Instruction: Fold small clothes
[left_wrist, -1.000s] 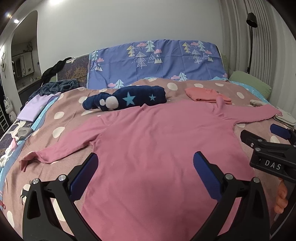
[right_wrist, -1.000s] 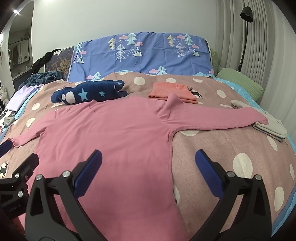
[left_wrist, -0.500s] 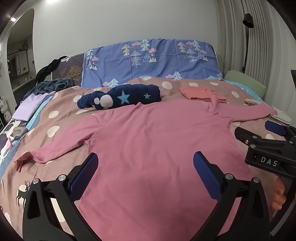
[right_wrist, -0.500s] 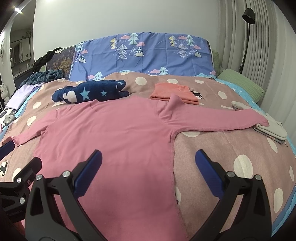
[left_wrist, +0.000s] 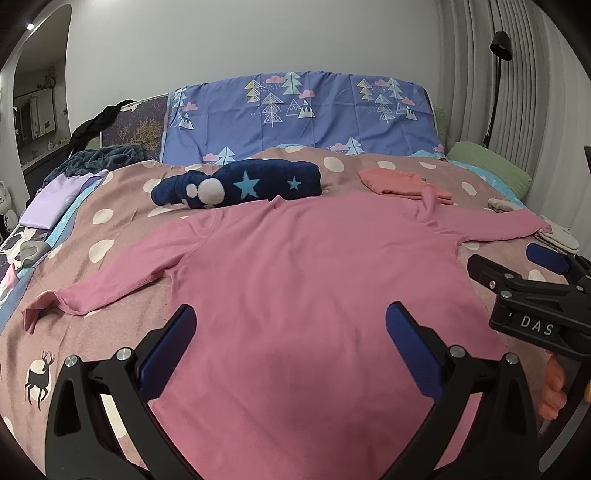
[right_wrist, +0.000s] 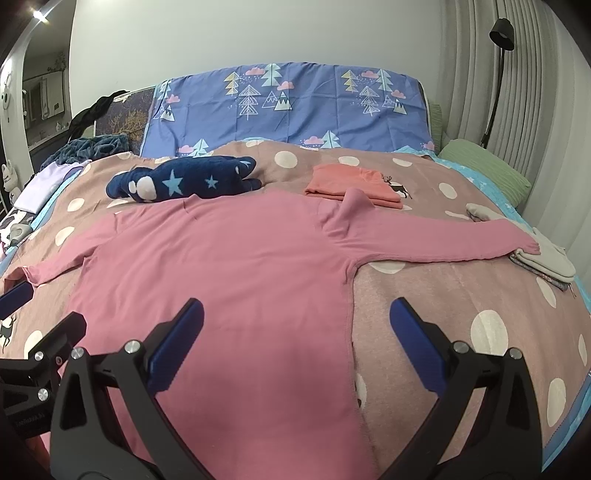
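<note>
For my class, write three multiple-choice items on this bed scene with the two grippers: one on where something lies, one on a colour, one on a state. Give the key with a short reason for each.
1. Where does the navy star-patterned garment lie?
A. beyond the pink top's collar, towards the headboard
B. on the green pillow
C. between the right gripper's fingers

2. What colour is the long-sleeved top spread on the bed?
A. grey
B. pink
C. yellow

3. How is the left gripper?
A. shut on a sleeve
B. shut on nothing
C. open, holding nothing

Key:
1 A: it rests on the dotted blanket just past the neckline.
2 B: body and both outstretched sleeves are pink.
3 C: its blue-padded fingers stand wide apart above the flat cloth; the right gripper is open too.
</note>
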